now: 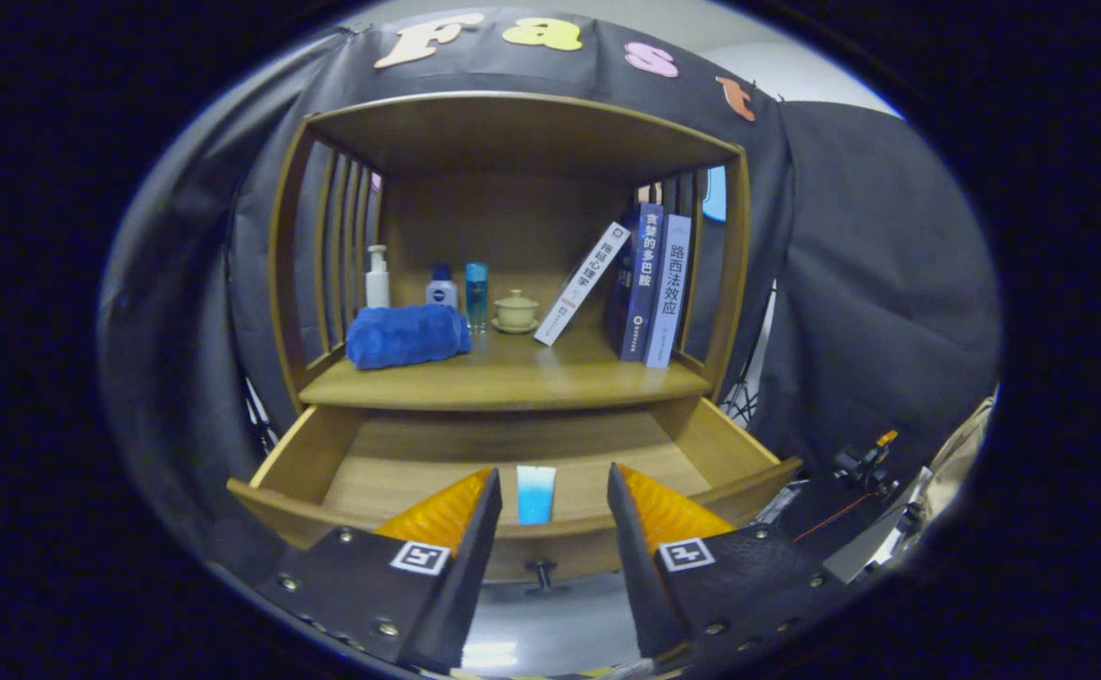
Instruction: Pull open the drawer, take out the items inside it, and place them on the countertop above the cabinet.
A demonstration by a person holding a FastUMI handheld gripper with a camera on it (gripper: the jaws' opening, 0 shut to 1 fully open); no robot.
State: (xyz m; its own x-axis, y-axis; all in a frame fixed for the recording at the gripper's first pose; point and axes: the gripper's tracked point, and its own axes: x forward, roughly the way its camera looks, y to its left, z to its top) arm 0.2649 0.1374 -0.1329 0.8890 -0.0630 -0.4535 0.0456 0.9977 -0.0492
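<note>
The tool (pixel 550 501) hangs in front of the pulled-out wooden drawer (pixel 305 453), its two fingers spread wide apart and gripping nothing. It points level and straight at the cabinet, fingertips reaching over the drawer's front board. Between those tips, lying on the drawer floor just behind the front board, is a small blue-and-white tube (pixel 536 494); it looks to be clear of both fingers, though the fisheye bend makes that hard to swear to. Below, the drawer's small dark knob (pixel 541 571) sits in the gap between the fingers.

The drawer stands well open, side walls flaring left and right, with plenty of bare floor either side of the tube and behind it. Above its back edge runs the front lip of the wooden desk (pixel 513 382), boxed in by slatted sides and a top board. On it, at the left, a rolled blue towel (pixel 407 335), with a white pump bottle (pixel 378 277), a small blue-capped white bottle (pixel 441 286) and a clear blue bottle (pixel 477 295) close behind. A cream lidded cup on a saucer (pixel 516 312) stands mid-desk. A white book (pixel 581 283) leans against upright dark blue books (pixel 650 283) at the right. The front middle of the desk is bare wood.
</note>
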